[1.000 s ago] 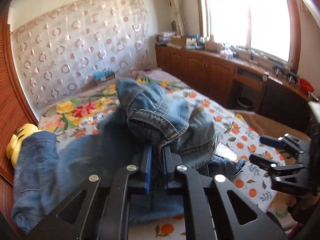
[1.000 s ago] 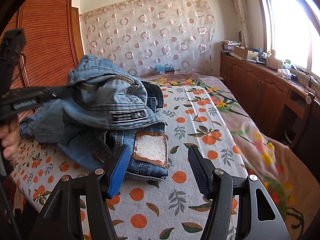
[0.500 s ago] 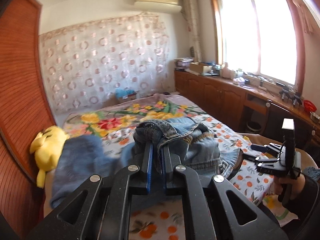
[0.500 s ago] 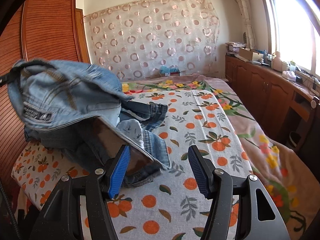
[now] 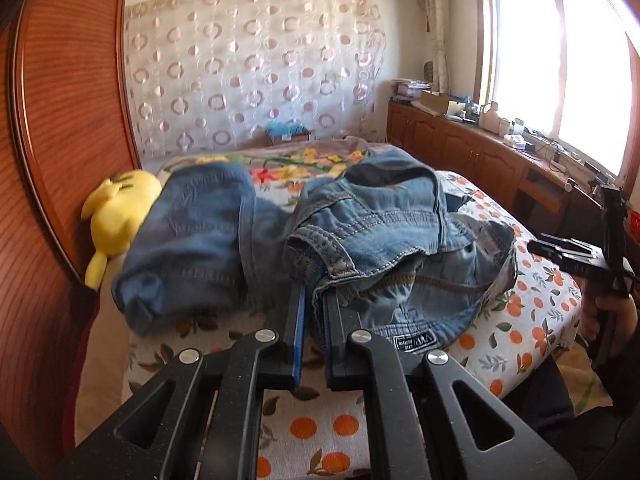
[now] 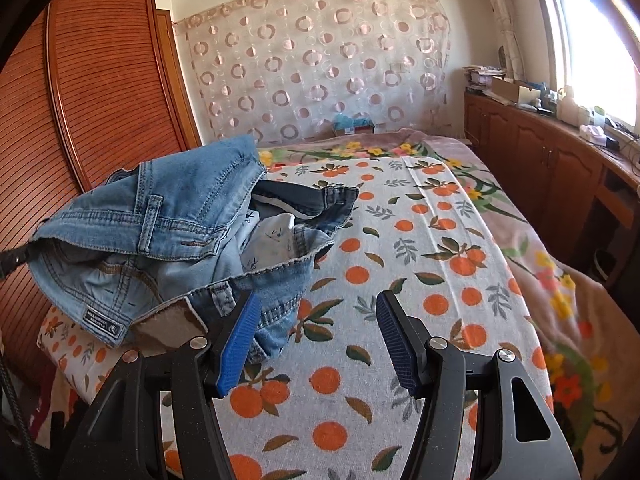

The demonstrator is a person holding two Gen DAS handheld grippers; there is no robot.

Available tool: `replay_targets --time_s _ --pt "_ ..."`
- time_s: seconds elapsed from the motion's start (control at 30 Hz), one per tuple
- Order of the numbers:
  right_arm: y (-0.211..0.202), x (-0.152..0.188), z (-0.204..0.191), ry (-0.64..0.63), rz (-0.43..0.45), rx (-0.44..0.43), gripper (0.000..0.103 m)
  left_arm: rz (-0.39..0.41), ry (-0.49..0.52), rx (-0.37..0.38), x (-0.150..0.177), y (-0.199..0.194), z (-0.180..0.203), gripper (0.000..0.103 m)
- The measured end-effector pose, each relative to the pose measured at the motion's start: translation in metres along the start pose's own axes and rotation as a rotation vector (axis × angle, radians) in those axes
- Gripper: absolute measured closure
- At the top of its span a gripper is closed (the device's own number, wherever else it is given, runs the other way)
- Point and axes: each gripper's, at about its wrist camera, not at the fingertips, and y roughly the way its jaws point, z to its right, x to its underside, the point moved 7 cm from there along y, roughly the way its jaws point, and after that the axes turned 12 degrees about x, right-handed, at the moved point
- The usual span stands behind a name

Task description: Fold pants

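Blue denim pants lie bunched on the bed, waistband toward me, one leg trailing left. My left gripper is shut on a fold of the waistband, holding it a little above the bed. In the right wrist view the same pants hang crumpled at the left, with a label and the inner lining showing. My right gripper stands open over the orange-print sheet, nothing between its fingers; its left finger is just beside the pants' lower edge. The right gripper also shows at the far right of the left wrist view.
A yellow plush toy lies by the wooden wardrobe at the bed's left side. The bed carries an orange-print sheet over a floral blanket. Wooden cabinets with clutter run under the window at the right.
My left gripper has pulled the pants leftward and toward the bed's near edge, spreading them lower on the bed. The right gripper has stayed put and open.
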Motion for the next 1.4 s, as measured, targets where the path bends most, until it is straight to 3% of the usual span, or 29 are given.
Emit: replay_targets --time_s 0.33,0.4,0.43,0.6,0.67,0.73,0.8,1.07,1.2,1.4 --pt "0.040 -0.037 -0.012 -0.068 -0.024 0.016 0.041 -0.012 -0.027 0.000 0.018 0.007 -0.009 0.095" --pt "0.055 -0.035 -0.016 -0.066 -0.073 -0.007 0.042 -0.013 -0.029 0.001 0.021 0.007 -0.010 0.095" --pt "0.060 -0.034 -0.018 -0.064 -0.096 -0.020 0.048 -0.012 -0.030 0.001 0.022 0.007 -0.011 0.095" --pt "0.079 -0.022 -0.016 -0.029 -0.188 -0.021 0.050 -0.008 -0.039 0.010 0.025 0.003 -0.013 0.095" --pt "0.080 -0.018 -0.016 -0.002 -0.223 -0.053 0.061 -0.006 -0.045 0.015 0.025 0.001 -0.013 0.095" --pt "0.081 -0.024 -0.021 -0.016 -0.232 -0.074 0.090 0.012 -0.051 0.026 0.022 -0.004 -0.013 0.095" --pt "0.068 -0.030 -0.021 -0.049 -0.189 -0.068 0.098 0.027 -0.050 0.034 0.019 -0.009 -0.010 0.095" --pt "-0.020 -0.040 -0.023 -0.047 -0.018 -0.140 0.101 0.121 -0.055 0.038 0.002 -0.047 -0.010 0.096" --pt "-0.030 -0.014 -0.023 -0.040 -0.066 -0.178 0.101 0.172 -0.060 0.011 -0.005 -0.067 -0.019 0.097" --pt "-0.015 0.021 -0.017 -0.062 -0.118 -0.137 0.101 0.111 -0.052 0.013 0.004 -0.053 -0.024 0.097"
